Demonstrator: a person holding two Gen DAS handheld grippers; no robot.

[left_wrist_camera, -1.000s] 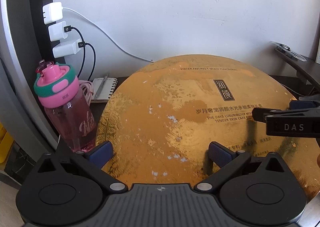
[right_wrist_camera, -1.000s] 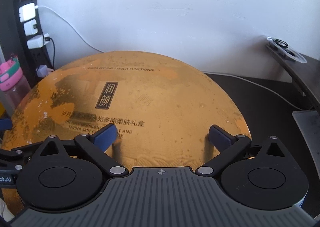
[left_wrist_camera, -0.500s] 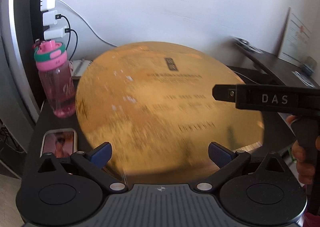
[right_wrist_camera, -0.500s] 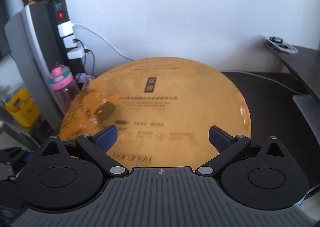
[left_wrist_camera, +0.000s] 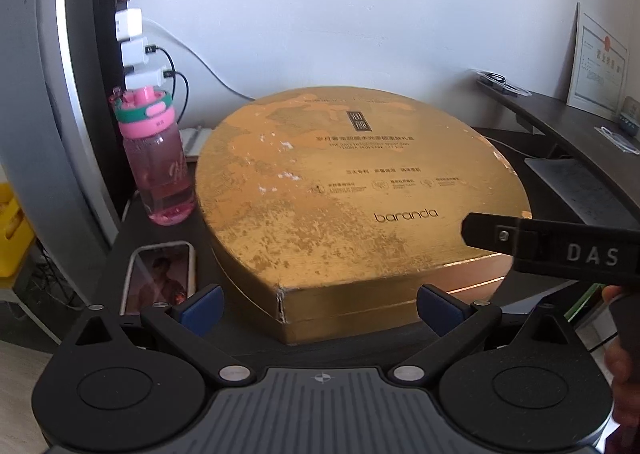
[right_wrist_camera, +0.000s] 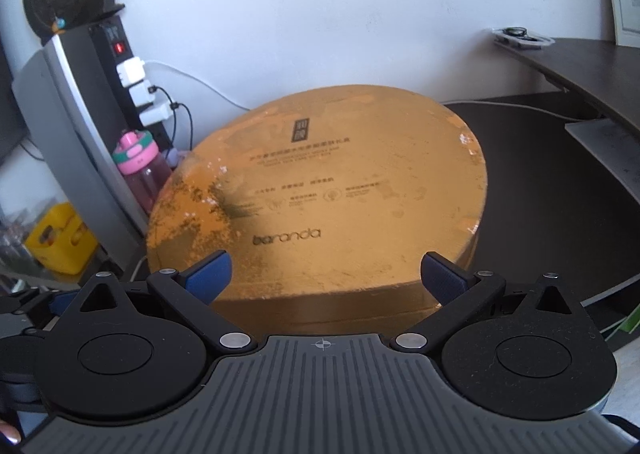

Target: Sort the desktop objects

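Gold box (left_wrist_camera: 340, 198) lid reads "baranda"; right gripper (right_wrist_camera: 325, 278) "DAS".

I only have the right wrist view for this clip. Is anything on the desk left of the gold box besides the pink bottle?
Observer: Yes, a phone lies flat in front of the pink bottle, beside the gold box.
Reviewer: Any damage to the box?
Observer: The left wrist view shows its near corner seam split.
Reviewer: And the left gripper?
Observer: The left gripper is open and empty, facing that corner.
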